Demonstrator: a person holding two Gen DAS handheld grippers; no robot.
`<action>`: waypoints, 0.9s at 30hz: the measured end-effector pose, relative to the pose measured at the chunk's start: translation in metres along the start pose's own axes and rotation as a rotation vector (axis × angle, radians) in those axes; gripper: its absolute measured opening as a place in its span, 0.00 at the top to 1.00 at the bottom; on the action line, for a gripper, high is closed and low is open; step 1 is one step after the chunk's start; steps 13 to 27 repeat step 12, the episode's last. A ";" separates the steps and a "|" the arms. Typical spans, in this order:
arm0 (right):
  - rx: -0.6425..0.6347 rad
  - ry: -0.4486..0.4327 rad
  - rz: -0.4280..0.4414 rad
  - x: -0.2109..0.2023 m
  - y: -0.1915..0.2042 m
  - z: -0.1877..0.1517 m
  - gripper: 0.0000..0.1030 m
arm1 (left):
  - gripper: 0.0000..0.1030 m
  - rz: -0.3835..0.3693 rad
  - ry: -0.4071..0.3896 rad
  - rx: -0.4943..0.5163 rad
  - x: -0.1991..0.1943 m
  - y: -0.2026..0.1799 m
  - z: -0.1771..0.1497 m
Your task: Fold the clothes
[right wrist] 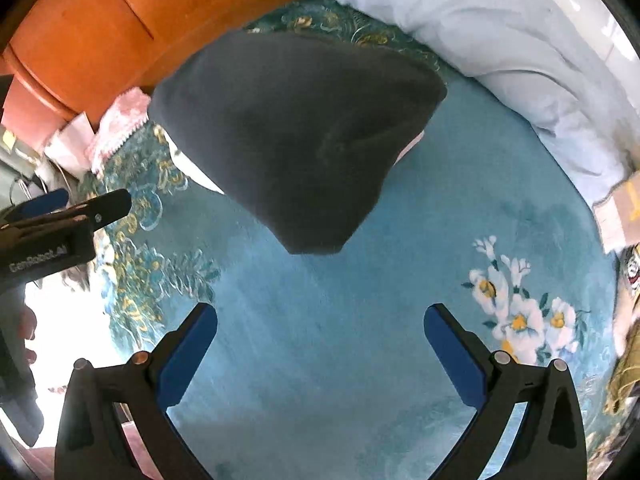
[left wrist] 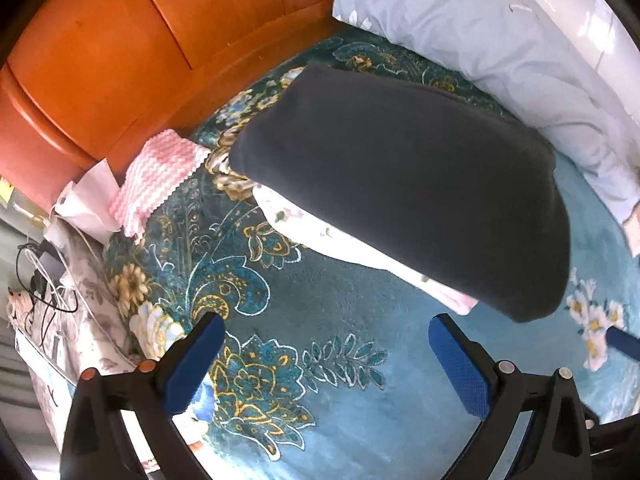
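Left gripper (left wrist: 326, 340) wide open, empty, right gripper (right wrist: 320, 330) likewise, folded dark garment (left wrist: 404, 184) ahead, untouched.

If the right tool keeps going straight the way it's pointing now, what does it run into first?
Most likely the near corner of the folded dark garment stacked on a white floral one. The right tool is open, with only bare teal blanket between. Depth is hard to judge.

Open teal bedspread (right wrist: 320, 352) lies before both grippers; ahead, the folded dark garment (left wrist: 400, 184), pillow (left wrist: 500, 60) and wooden headboard (left wrist: 140, 60) block passage
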State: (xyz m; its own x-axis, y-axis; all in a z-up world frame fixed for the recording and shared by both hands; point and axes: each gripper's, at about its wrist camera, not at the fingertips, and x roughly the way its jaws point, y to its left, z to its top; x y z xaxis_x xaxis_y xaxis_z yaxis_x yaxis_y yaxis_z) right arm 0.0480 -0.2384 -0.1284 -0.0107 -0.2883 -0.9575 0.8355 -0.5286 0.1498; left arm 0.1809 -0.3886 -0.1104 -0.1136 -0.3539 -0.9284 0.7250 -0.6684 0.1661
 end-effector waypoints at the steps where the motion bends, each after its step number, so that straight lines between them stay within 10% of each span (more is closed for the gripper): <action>1: -0.002 0.008 -0.008 0.001 0.001 0.002 0.00 | 0.00 -0.007 0.005 0.006 0.004 -0.001 -0.002; 27: -0.055 0.085 -0.070 0.010 0.019 0.016 0.00 | 0.00 -0.075 0.059 -0.057 0.043 0.011 -0.018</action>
